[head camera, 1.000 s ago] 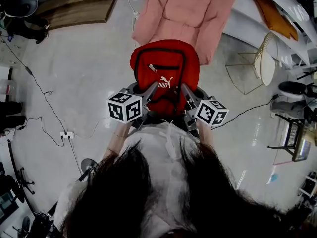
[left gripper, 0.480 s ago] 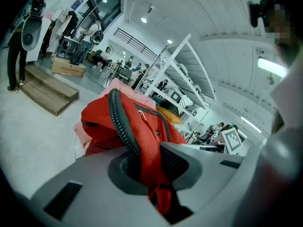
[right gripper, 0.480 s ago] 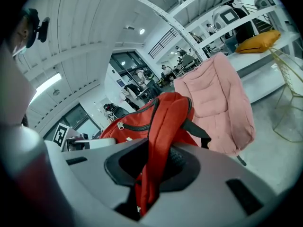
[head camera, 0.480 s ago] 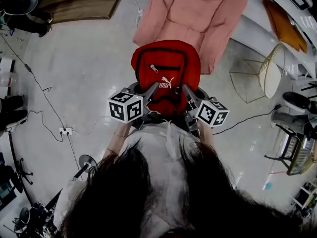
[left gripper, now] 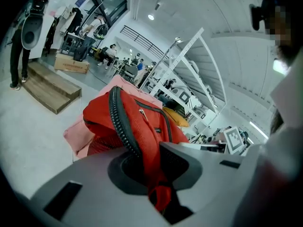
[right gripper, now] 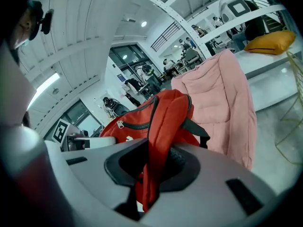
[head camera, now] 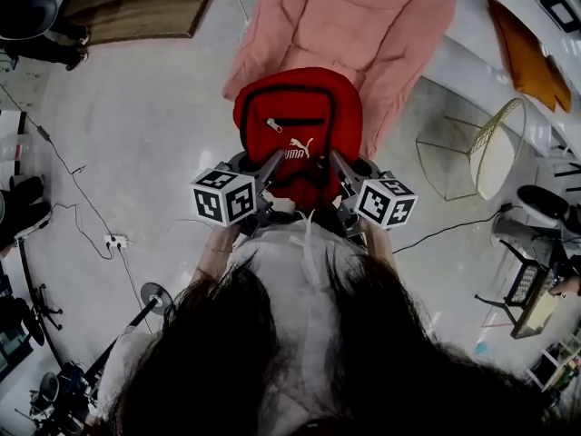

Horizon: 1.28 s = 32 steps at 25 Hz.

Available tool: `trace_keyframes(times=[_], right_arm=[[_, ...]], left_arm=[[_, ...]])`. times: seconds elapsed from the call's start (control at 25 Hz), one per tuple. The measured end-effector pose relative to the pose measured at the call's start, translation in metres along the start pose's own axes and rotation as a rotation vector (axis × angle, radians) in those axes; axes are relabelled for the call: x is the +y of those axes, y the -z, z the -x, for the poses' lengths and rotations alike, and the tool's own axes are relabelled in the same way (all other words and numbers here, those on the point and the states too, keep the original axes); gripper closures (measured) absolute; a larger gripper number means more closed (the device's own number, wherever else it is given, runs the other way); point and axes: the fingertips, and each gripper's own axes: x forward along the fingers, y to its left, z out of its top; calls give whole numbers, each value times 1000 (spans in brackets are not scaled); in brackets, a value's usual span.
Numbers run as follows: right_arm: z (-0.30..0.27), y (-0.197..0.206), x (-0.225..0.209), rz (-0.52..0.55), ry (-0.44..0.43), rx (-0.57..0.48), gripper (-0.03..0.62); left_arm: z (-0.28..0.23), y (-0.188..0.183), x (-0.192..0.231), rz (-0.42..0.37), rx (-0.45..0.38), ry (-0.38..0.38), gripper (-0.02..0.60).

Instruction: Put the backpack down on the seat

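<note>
A red backpack (head camera: 298, 125) with black zips hangs in the air in front of the person, held from both sides. My left gripper (head camera: 272, 163) is shut on its left edge, where red fabric (left gripper: 158, 193) is pinched between the jaws. My right gripper (head camera: 332, 162) is shut on its right edge, with a fold of red fabric (right gripper: 149, 183) squeezed between the jaws. Just beyond the backpack stands the pink padded seat (head camera: 354, 25), also seen in the right gripper view as a pink chair (right gripper: 227, 108). The backpack's lower part is hidden behind the grippers.
A wire-frame chair (head camera: 481, 153) stands to the right. Wooden steps (head camera: 136, 7) lie at the upper left. Cables and a power strip (head camera: 118, 241) trail over the pale floor at the left. An orange cushion (head camera: 526, 53) sits on a white bench at the upper right.
The backpack and both grippers have shifted slightly left and toward the pink seat, which now fills more of the head view. Both grips are unchanged.
</note>
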Motion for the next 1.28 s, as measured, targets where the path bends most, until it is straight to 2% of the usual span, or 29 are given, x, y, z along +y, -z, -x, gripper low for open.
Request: trace_keyframes(times=[0.4,0.68,1.04,1.28], right_arm=[[-16,-56,-60,16,-31,22,520],[-34,-82,-75,33,-24,0,520],[-65,-105,-91,26,10,-11,520],[-101,-117,-126,-3,67,32,520]], left_arm=[[-71,-37,-5,-1,-3,-44,511],[-92,-60,2,-19,7,-52,511],[-119,-88,26,-37,27,-40,511],[-160,-100,57,-28,95,-24,511]])
